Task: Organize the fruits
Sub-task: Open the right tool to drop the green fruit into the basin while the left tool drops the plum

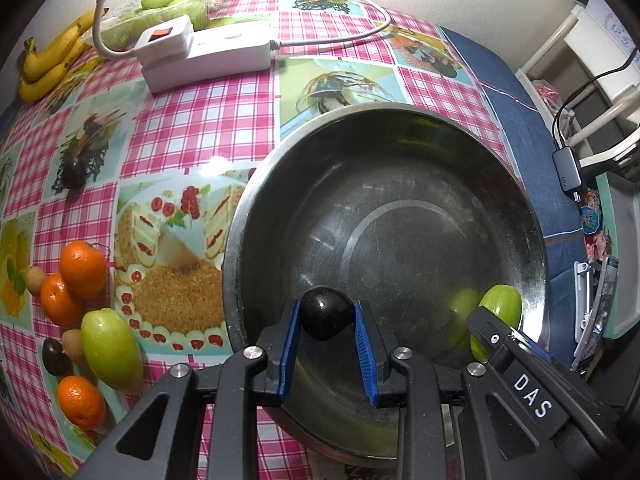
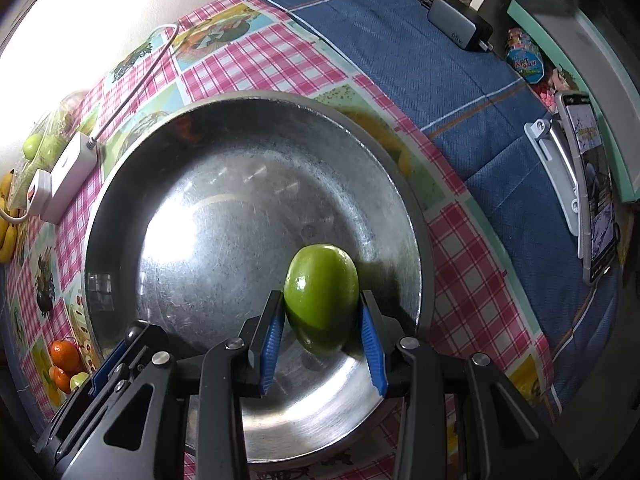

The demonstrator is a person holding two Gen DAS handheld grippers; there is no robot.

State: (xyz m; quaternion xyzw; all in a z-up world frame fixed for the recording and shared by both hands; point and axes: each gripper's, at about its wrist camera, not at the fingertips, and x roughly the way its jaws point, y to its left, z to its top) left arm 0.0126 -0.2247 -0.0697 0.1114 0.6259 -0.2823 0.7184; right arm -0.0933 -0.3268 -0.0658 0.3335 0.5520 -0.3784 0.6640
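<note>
Over the checked bench [image 1: 200, 120] and steel bowl [image 1: 256, 216], the left tool [image 1: 326, 316] clamps a smooth, slippery dark plum [image 1: 326, 318] across its middle, while the right tool [image 2: 322, 316] grips a firm green fruit [image 2: 322, 296] likewise.

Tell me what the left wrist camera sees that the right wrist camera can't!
Only the left wrist view shows the dark plum held in the left hand-held gripper, plus another dark plum and small brown fruits on the tablecloth. Only the right wrist view shows the phone in its holder. Both show the steel bowl, the green fruit in the right hand-held gripper, oranges and bananas.
</note>
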